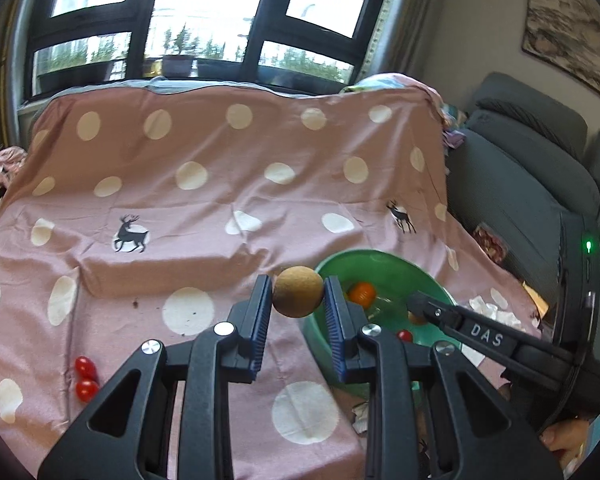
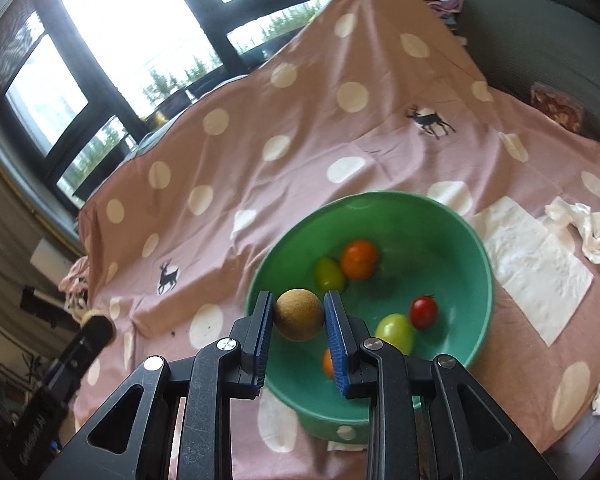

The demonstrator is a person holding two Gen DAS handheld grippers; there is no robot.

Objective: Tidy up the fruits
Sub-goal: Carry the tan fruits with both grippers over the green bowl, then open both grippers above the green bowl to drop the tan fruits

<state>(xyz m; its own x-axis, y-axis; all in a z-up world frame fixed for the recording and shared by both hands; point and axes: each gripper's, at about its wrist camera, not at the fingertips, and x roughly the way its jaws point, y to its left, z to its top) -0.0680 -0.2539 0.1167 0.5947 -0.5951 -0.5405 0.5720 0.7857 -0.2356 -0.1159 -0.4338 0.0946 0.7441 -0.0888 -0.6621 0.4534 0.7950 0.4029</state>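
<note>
My left gripper is shut on a brown kiwi and holds it just left of the green bowl. My right gripper is shut on another brown kiwi above the near left rim of the green bowl. The bowl holds an orange, two green fruits, a red cherry tomato and a small orange fruit. Two red cherry tomatoes lie on the pink cloth at the left. The right gripper also shows in the left wrist view over the bowl.
The pink polka-dot cloth covers the table and a raised back. White paper napkins and crumpled tissues lie right of the bowl. A grey sofa stands at the right. Windows are behind.
</note>
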